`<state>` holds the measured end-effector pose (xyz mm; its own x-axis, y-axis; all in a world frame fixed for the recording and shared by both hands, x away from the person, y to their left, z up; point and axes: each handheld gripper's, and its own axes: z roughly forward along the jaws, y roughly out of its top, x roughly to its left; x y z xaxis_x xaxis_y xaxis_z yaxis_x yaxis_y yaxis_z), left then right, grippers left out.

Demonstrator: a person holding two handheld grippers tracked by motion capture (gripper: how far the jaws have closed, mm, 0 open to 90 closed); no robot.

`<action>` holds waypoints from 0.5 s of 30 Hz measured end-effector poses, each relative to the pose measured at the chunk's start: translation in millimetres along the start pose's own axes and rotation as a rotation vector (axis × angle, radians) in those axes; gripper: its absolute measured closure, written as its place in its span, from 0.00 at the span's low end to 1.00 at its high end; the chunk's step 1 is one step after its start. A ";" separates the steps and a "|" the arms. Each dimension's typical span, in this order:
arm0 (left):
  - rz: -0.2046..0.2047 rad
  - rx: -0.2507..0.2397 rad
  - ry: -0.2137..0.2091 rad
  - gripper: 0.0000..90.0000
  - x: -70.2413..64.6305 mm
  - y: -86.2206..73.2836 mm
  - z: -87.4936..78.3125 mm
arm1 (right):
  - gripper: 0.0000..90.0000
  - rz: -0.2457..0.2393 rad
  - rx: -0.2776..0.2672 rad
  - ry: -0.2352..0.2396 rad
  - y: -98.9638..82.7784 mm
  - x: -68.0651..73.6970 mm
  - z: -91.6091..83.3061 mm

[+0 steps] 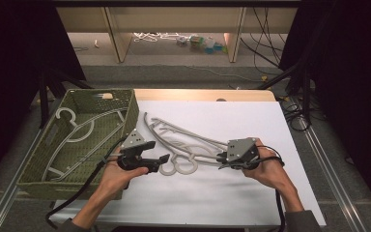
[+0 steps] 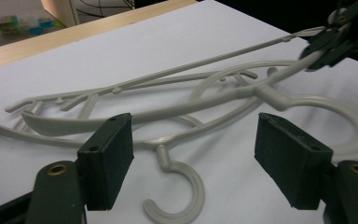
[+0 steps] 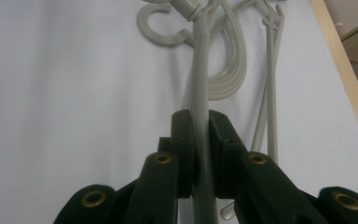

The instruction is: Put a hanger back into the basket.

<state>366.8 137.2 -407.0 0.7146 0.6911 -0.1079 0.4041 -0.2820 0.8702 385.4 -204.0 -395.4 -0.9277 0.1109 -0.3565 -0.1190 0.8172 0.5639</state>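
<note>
1. Right gripper [image 3: 200,154], nearest, is clamped on one grey hanger's arm [image 3: 201,93], just right of the basket [image 1: 125,126]
2. Left gripper [image 2: 196,161] stands apart over two hangers on the table [image 1: 251,121]
3. One hanger [image 1: 79,128] is already inside the basket; seemingly two remain

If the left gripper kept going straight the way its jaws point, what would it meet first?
Probably the pale grey plastic hangers lying on the white table sheet; the left gripper stands open, with a hook between its jaws. Depth is uncertain.
</note>
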 end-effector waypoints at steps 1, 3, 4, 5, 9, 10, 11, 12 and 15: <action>0.024 0.002 0.006 0.31 -0.8 0.5 -0.1 | 0.91 0.000 -0.006 -0.001 0.4 0.5 -1.8; 0.068 0.008 0.024 0.30 -4.0 2.5 0.5 | 0.91 0.009 -0.025 0.019 1.4 2.9 -5.1; 0.087 0.017 0.015 0.30 -4.9 3.6 0.5 | 0.91 0.018 -0.030 0.011 1.6 4.2 -6.5; 0.078 0.008 -0.004 0.31 -6.9 4.3 2.3 | 0.91 0.015 -0.037 0.015 1.4 4.2 -7.1; 0.097 0.022 -0.027 0.31 -10.4 4.6 7.3 | 0.91 0.020 -0.042 0.027 1.9 7.7 -10.1; 0.098 0.028 -0.034 0.32 -11.2 3.8 8.5 | 0.91 0.015 -0.045 0.028 1.7 7.7 -11.2; 0.113 0.026 -0.037 0.33 -11.4 2.8 10.0 | 0.91 0.012 -0.052 0.029 1.8 8.2 -12.0; 0.126 0.041 -0.040 0.33 -12.1 2.0 10.8 | 0.91 0.016 -0.052 0.037 1.9 8.8 -13.1; 0.160 0.064 -0.040 0.35 -12.7 -0.7 14.0 | 0.91 0.010 -0.055 0.035 2.3 9.1 -14.5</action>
<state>365.4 119.3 -412.9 0.7942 0.6076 0.0093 0.3182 -0.4289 0.8455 371.5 -209.3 -386.5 -0.9406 0.0984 -0.3248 -0.1278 0.7839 0.6076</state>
